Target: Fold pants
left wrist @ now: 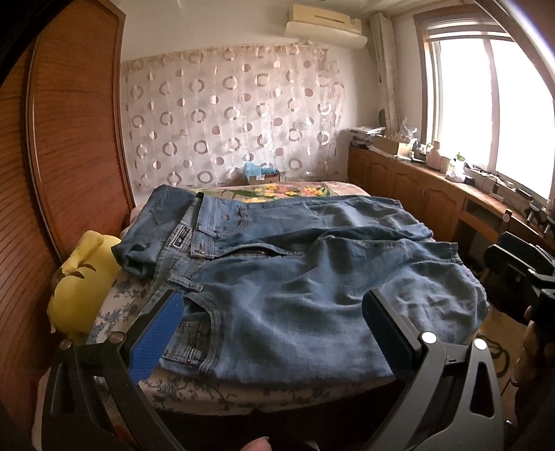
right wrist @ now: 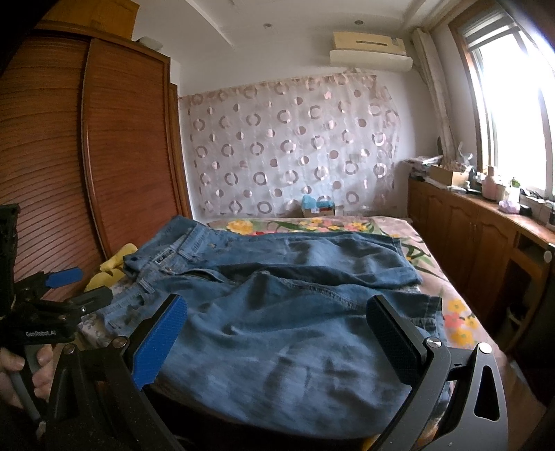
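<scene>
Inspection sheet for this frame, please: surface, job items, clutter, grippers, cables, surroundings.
Surface: bed with floral covers.
Job's things: blue jeans spread unfolded across the bed, waistband to the left, fly open.
Clutter: yellow plush toy at the bed's left edge; small box at the far end.
Grippers: left gripper open, holding nothing; right gripper open, holding nothing.
Cables: some on the window counter, too small to trace.
Surroundings: wooden wardrobe, circle-patterned curtain, air conditioner, bright window.
</scene>
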